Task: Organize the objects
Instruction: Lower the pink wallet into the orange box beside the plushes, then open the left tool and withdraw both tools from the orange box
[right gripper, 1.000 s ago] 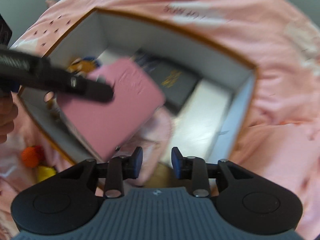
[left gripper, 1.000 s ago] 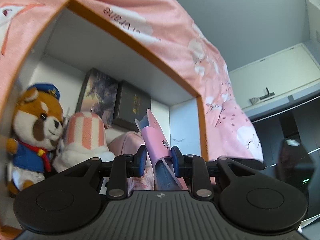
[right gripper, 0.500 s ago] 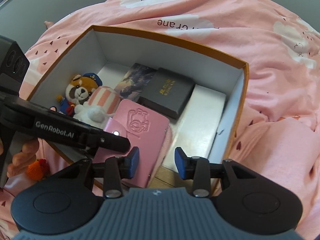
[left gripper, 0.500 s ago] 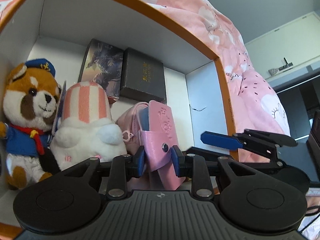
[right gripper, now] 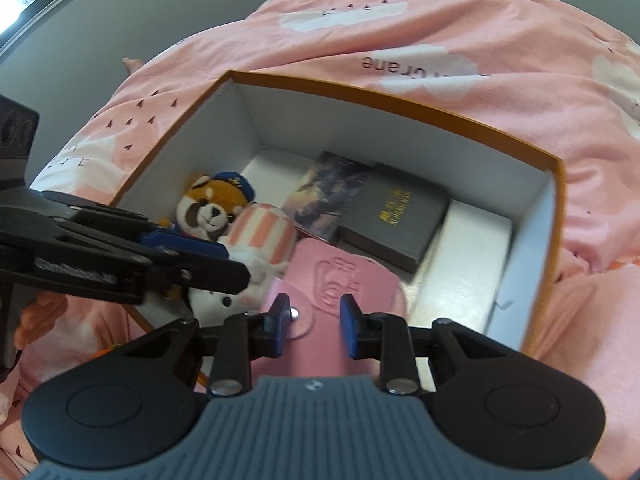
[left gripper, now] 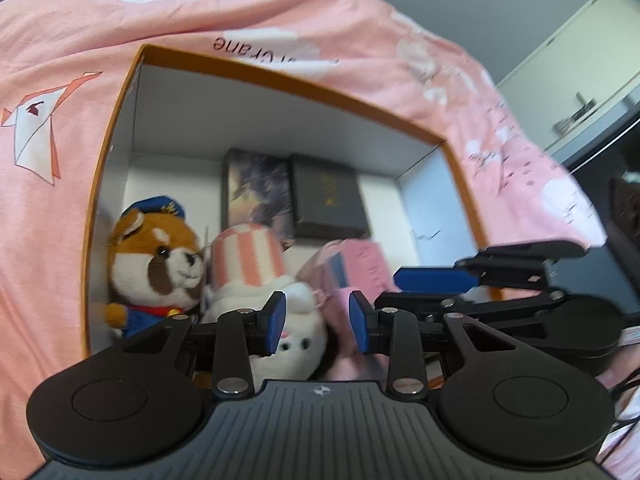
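— Where does the pink wallet sit?

— In the orange-rimmed box on the pink bedspread, beside the white plush in a striped hat, with the red panda plush at the wall and two books behind.

— And the jaws?

— The left gripper has just been opening — jaws apart, nothing clamped. The right gripper has just been closing, jaws apart above the wallet, gripping nothing.

Left hand-held gripper just opening, empty; right hand-held gripper closing, empty.
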